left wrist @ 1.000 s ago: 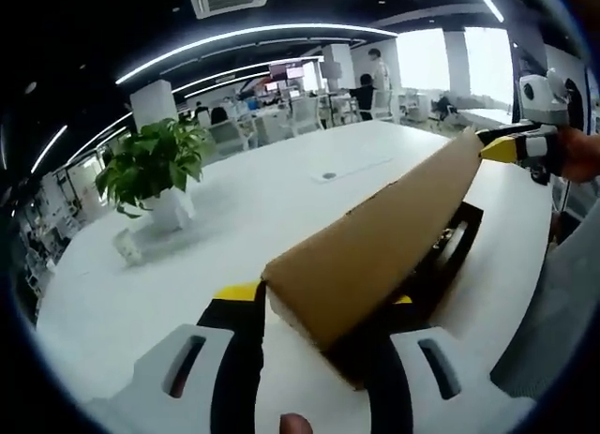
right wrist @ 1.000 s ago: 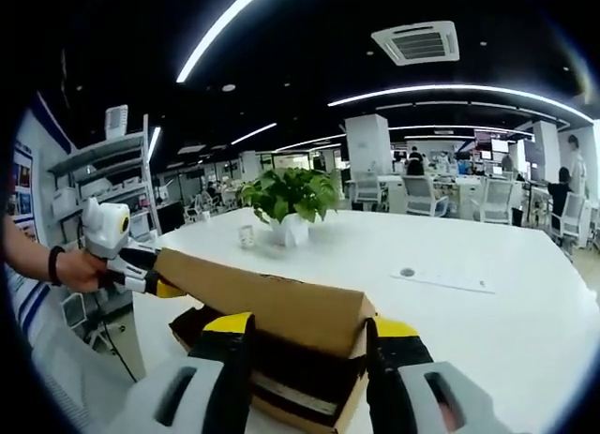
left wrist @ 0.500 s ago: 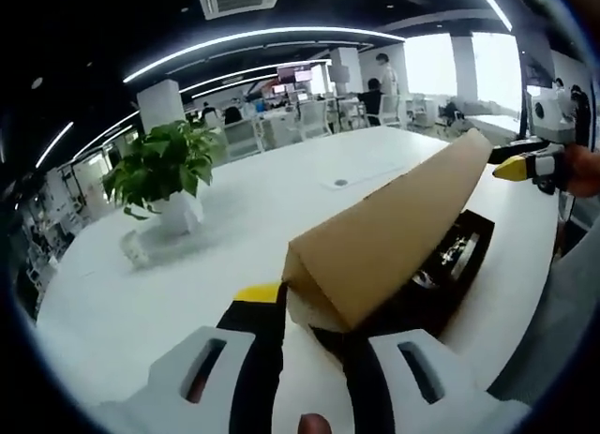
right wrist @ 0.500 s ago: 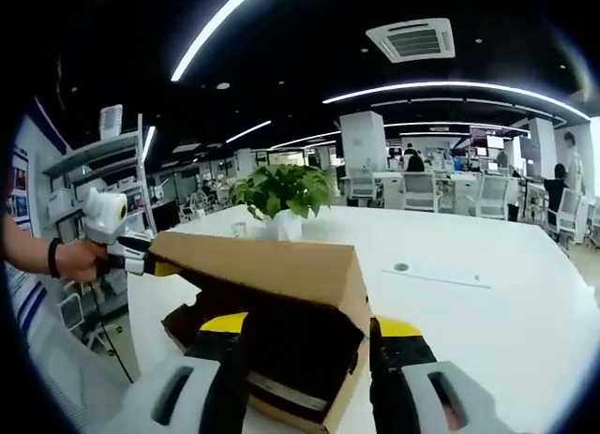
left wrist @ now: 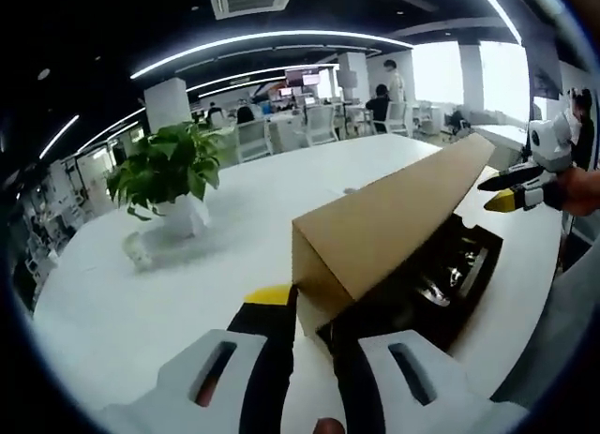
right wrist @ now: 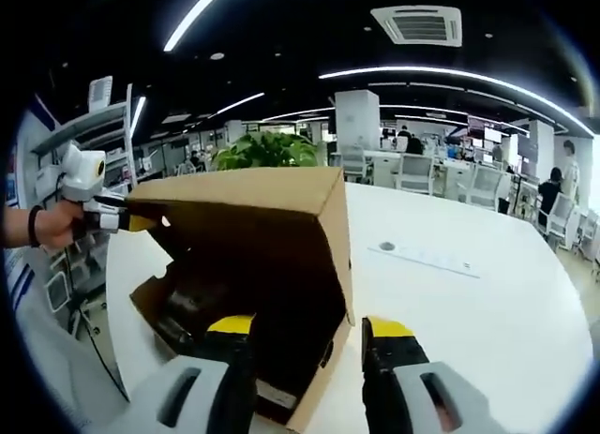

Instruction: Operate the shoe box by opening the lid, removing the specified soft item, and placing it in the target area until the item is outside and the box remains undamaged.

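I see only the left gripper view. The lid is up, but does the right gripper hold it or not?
Observer: In the right gripper view, the right gripper has its jaws wide apart, one on each side of the lid's end flap. They do not pinch it.
Operator: And inside the box? I see only something dark and shiny.
Observer: The right gripper view looks under the lid into the box. Dark things lie at the bottom, too dim to name.
Operator: Does my left gripper grip the lid well?
Observer: Seen from there, the left gripper is closed on the lid's far corner.
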The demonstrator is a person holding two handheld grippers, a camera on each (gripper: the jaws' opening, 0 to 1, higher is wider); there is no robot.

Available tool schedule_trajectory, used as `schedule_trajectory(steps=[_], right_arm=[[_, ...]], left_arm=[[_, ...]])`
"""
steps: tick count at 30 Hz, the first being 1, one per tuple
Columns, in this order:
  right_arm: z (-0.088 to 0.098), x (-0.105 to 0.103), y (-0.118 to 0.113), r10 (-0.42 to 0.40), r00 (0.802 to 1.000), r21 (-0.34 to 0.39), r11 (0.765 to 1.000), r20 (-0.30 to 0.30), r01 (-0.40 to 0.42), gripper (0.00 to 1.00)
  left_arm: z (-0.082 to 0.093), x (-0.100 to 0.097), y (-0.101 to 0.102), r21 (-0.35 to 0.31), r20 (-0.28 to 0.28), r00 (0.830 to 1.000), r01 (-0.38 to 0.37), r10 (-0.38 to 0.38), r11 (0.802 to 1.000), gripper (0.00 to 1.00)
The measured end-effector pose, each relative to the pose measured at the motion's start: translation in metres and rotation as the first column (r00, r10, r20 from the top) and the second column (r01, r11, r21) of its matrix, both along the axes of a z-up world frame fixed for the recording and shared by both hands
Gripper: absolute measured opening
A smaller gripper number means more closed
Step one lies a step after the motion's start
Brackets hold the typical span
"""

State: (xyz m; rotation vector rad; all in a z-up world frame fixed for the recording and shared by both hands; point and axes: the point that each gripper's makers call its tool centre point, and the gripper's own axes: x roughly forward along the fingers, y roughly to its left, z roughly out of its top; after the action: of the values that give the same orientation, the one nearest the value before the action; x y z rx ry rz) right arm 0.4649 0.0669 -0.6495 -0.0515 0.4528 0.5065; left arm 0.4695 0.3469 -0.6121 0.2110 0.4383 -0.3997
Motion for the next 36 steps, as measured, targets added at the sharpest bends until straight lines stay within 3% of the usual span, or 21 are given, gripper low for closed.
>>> schedule_trajectory(steps=[6, 11, 20, 24, 25, 27, 29, 36], right_arm=[[-0.004, 0.014, -0.003, -0.018, 1.0, -0.031, 0.999, -0.012, 0.018, 0.33], [-0.016, 0.027, -0.014, -0.056, 0.997, -0.086, 0.995, -0.058, 0.051, 0.19], [-0.017, 0.049, -0.014, -0.06, 0.996, -0.07, 0.996, -0.063, 0.056, 0.15], [-0.016, 0.057, -0.011, -0.057, 0.995, -0.031, 0.998, -0.076, 0.055, 0.02], [-0.017, 0.056, -0.003, -0.028, 0.995, 0.005, 1.0, -0.094, 0.029, 0.01], [-0.018, 0.059, -0.008, -0.041, 0.996, -0.047, 0.998, -0.08, 0.037, 0.0], [-0.015, 0.061, -0.008, -0.042, 0.995, -0.016, 0.999, -0.093, 0.041, 0.0], [-0.015, 0.065, -0.007, -0.028, 0.996, -0.042, 0.999, -0.091, 0.024, 0.0]], left_arm=[[0.002, 0.006, 0.001, -0.005, -0.003, 1.0, -0.002, 0.002, 1.0, 0.1], [0.003, 0.009, 0.002, -0.014, -0.006, 1.0, -0.005, 0.005, 1.0, 0.1], [0.005, 0.013, 0.002, -0.023, -0.01, 1.0, -0.005, 0.005, 1.0, 0.1], [0.005, 0.016, 0.002, -0.02, -0.014, 1.0, -0.002, 0.002, 1.0, 0.09], [0.006, 0.017, 0.002, -0.021, -0.015, 1.0, -0.002, 0.002, 1.0, 0.09], [0.006, 0.019, 0.003, -0.014, -0.017, 1.0, -0.003, 0.002, 1.0, 0.09], [0.006, 0.022, 0.003, -0.015, -0.02, 1.0, -0.003, 0.002, 1.0, 0.09], [0.007, 0.03, 0.005, -0.025, -0.026, 0.999, -0.021, 0.02, 0.999, 0.08]])
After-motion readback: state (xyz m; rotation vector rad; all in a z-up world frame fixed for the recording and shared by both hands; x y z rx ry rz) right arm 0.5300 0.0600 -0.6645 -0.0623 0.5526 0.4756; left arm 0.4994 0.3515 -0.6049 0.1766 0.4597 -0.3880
